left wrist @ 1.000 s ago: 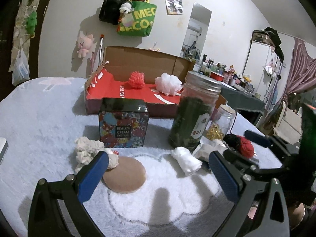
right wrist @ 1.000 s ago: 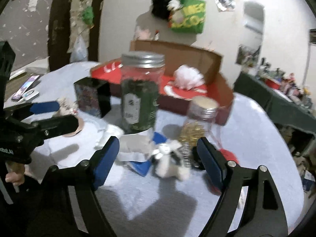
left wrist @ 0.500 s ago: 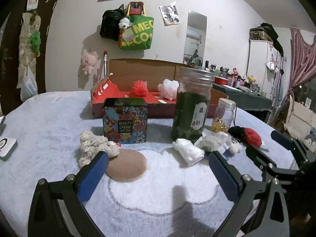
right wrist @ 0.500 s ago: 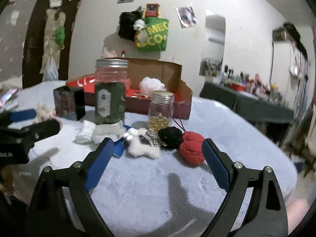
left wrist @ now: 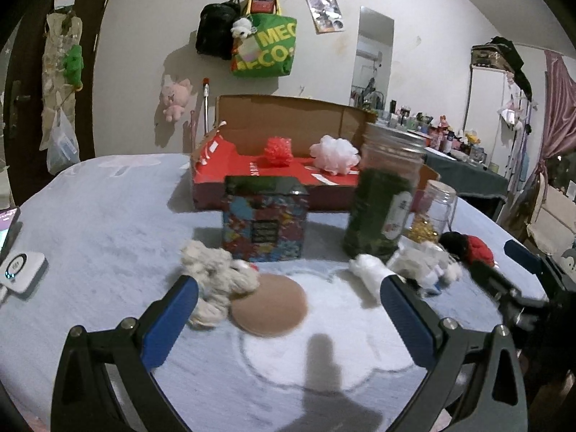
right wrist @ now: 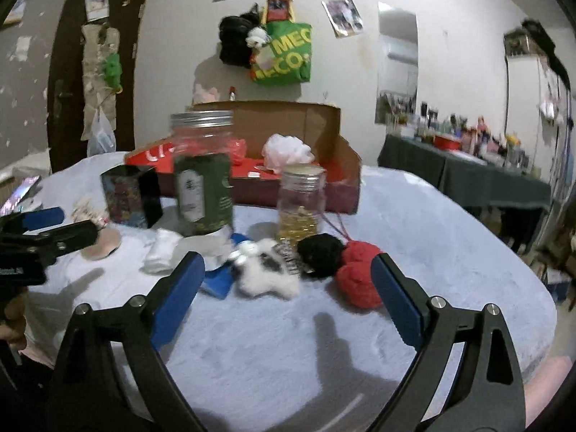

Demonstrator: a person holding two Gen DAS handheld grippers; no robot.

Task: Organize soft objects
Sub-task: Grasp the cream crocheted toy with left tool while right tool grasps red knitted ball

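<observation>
Two grippers over a pale fleece-covered table [left wrist: 108, 223], both with blue-padded jaws spread wide, neither holding anything.

Left gripper [left wrist: 288, 309]: low over the cloth, a round tan pad [left wrist: 268, 304] lying flat between its fingers. Cream knotted plush [left wrist: 216, 280] sits just inside the left finger, touching the pad's edge. Small white rolled cloth [left wrist: 367, 270] lies near the right finger.

Right gripper [right wrist: 288, 288]: aimed at a cluster of soft items. White fluffy toy with dark markings [right wrist: 266, 273] lies between the fingers; black pom-pom [right wrist: 320, 252] touches a red knitted ball [right wrist: 360, 273] just inside the right finger. A blue item [right wrist: 219, 277] is partly hidden under the toy and crumpled white wrapping.

Behind the soft things: patterned tin [left wrist: 264, 219], upright; tall jar with dark green contents [left wrist: 381, 201] and metal lid; smaller glass jar holding gold bits [right wrist: 300, 205].

Further back, open cardboard box with red lining [left wrist: 288, 176]. Inside it a red mesh puff [left wrist: 277, 151] and a white-pink puff [left wrist: 334, 158], set apart from each other.

Left table edge: small white device [left wrist: 19, 268], phone beside it. Left-view image blurred on the right side; detail there uncertain.
</observation>
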